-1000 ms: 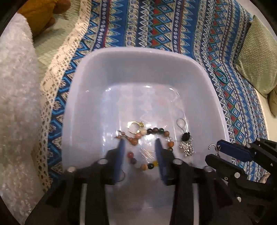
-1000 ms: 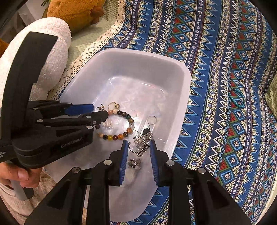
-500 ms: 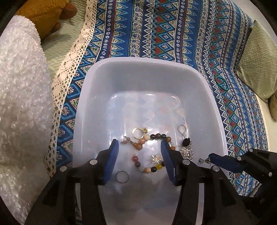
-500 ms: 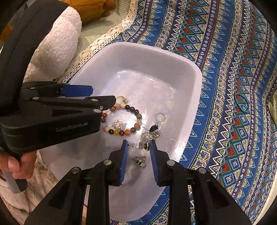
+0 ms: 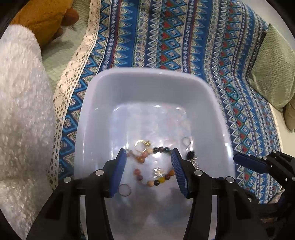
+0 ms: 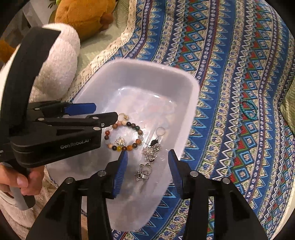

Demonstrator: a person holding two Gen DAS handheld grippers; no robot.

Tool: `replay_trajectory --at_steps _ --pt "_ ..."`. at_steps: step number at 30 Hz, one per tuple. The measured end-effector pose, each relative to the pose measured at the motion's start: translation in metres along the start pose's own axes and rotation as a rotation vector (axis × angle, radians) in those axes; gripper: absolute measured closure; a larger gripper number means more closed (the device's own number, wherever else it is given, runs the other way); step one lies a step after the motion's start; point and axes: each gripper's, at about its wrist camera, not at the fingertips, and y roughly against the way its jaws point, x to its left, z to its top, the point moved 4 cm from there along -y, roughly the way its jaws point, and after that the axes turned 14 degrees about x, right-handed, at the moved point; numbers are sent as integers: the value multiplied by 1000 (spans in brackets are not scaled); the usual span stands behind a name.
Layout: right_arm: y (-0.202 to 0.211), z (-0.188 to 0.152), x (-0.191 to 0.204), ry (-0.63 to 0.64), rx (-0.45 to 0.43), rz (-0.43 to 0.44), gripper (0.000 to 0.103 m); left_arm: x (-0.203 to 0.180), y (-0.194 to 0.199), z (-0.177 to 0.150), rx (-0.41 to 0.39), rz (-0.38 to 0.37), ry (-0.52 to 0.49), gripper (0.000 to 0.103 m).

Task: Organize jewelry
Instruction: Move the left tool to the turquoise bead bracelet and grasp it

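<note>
A blue patterned cloth (image 6: pixel 230 92) with zigzag and diamond bands covered the surface, its cream lace edge (image 5: pixel 73 73) running beside a pale green quilt, with a white fluffy cushion (image 5: pixel 20 110) and an orange plush toy (image 6: pixel 86 16) at the left. On the cloth sat a white plastic tub (image 5: pixel 147 77) holding the jewelry. A beaded bracelet (image 6: pixel 125 136) of brown, red, green and yellow beads lay on the tub floor, a small silver charm (image 6: pixel 120 141) inside its loop and a gold ring (image 5: pixel 141 144) at its far edge. Just right of the bracelet lay a silver chain piece with a black bead (image 6: pixel 152 147), and nearer the camera a small silver bow-shaped pendant (image 6: pixel 142 172). A plain thin ring (image 5: pixel 125 190) lay apart near the left finger in the left wrist view. A teal bracelet (image 6: pixel 248 110) rested on the cloth, well apart from the tub. The left gripper (image 5: pixel 148 169) hung over the bracelet with its jaws parted and nothing pinched between them. The right gripper (image 6: pixel 147 166) had just been opening its jaws; they stood apart above the silver pendant, the pads clear of it. A hand (image 6: pixel 20 181) held the left gripper's handle.
</note>
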Motion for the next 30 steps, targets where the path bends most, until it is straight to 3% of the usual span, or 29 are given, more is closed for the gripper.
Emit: replay_trajectory --at_steps 2,5,8,10,12,13,17,21,25,30 --pt "15 0 -14 -28 -27 13 56 -8 7 4 -10 -16 -8 55" --pt "41 1 -45 -101 -91 15 46 -27 19 12 -35 -41 -26 49" --pt "64 2 -88 -191 -149 -21 43 -55 29 24 -42 -67 -49 48" --pt "73 2 -114 -242 -171 -50 42 -77 36 35 -61 -82 -73 43" --pt "81 0 -143 -304 -190 -57 42 -106 41 49 -81 -94 -101 29" --pt "83 -1 -158 -336 -195 -55 42 -118 41 54 -88 -94 -114 27" --pt "74 -7 -202 -418 -194 -81 42 -164 15 80 -61 -96 -123 26" --pt "68 -12 -232 -459 -185 -104 42 -201 -19 108 -39 -46 -150 26" --pt "64 -12 -260 -505 -193 -125 42 -219 -49 129 -8 -28 -159 26" --pt "57 -13 -279 -551 -188 -79 42 -234 -93 157 36 17 -132 31"
